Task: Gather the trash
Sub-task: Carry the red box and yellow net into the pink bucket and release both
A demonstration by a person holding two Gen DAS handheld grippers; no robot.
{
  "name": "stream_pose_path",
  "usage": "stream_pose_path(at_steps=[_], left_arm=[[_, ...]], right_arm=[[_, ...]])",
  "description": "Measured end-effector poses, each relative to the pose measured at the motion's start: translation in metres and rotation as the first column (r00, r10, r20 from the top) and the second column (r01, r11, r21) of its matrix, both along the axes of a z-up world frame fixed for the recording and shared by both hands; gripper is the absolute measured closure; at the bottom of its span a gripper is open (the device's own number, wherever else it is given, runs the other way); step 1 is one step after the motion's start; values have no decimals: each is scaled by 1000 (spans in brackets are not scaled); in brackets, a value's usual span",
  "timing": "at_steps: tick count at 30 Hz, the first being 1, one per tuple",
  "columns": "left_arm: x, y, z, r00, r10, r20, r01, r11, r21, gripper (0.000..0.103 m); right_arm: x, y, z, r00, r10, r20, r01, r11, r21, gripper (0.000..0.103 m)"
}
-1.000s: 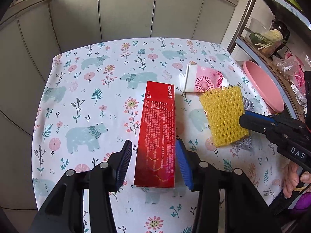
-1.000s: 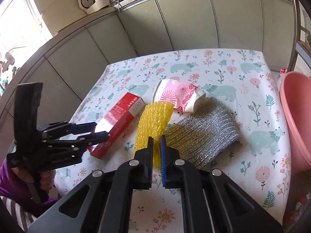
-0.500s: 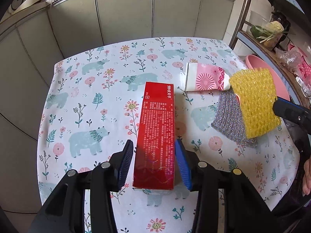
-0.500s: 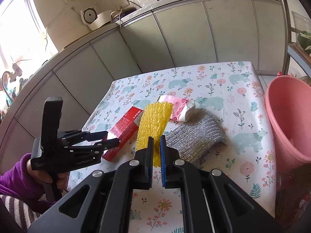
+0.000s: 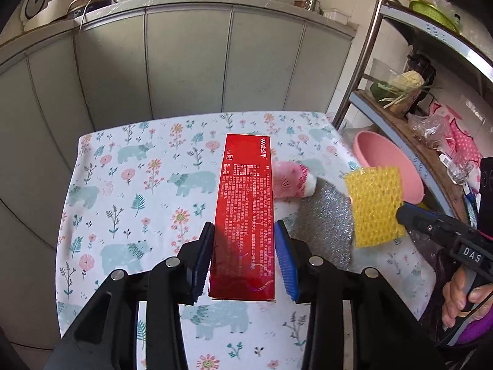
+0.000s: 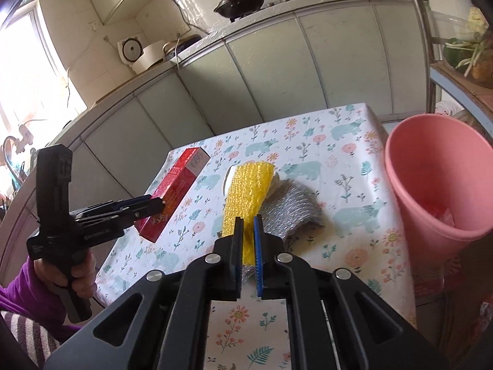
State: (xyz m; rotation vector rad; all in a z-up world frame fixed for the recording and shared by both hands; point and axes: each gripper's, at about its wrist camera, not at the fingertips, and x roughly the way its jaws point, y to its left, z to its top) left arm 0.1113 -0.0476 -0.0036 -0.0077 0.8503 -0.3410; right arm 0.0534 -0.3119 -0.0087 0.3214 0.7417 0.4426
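We are gripping the red box (image 5: 245, 212) in our left gripper (image 5: 244, 262), lifted over the floral tablecloth (image 5: 132, 191) below grey cabinets (image 5: 185, 61). Our right gripper (image 6: 247, 246) is clamping the yellow foam net (image 6: 248, 194), raised above the silver bag (image 6: 292, 212), with the pink bin (image 6: 431, 178) standing beside the table.

Bin (image 6: 431, 166) mouth open at table's (image 5: 129, 185) right edge; rack post (image 5: 360, 55) behind it. Table's left half bare; foil (image 6: 292, 212), cup (image 5: 292, 182) clutter right.
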Motion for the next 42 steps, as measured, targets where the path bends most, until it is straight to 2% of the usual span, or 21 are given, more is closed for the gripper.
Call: stream_pose_path(at_steps=[9, 20, 28, 33, 42], left_arm=[[0, -72, 30, 985, -151, 79, 155, 987, -39, 64], [10, -133, 42, 968, -226, 104, 232, 972, -43, 64], [24, -179, 40, 953, -286, 100, 291, 956, -45, 64], [33, -212, 35, 938, -332, 98, 338, 940, -42, 64], [54, -266, 6, 923, -382, 43, 383, 924, -13, 64]], right_arm=[[-5, -34, 9, 997, -69, 41, 67, 996, 54, 96], [-2, -93, 10, 980, -190, 57, 181, 974, 137, 96], [-3, -148, 2, 932, -359, 54, 351, 929, 119, 96], [1, -170, -8, 891, -451, 52, 449, 892, 48, 96], [20, -191, -34, 840, -543, 24, 543, 838, -44, 96]])
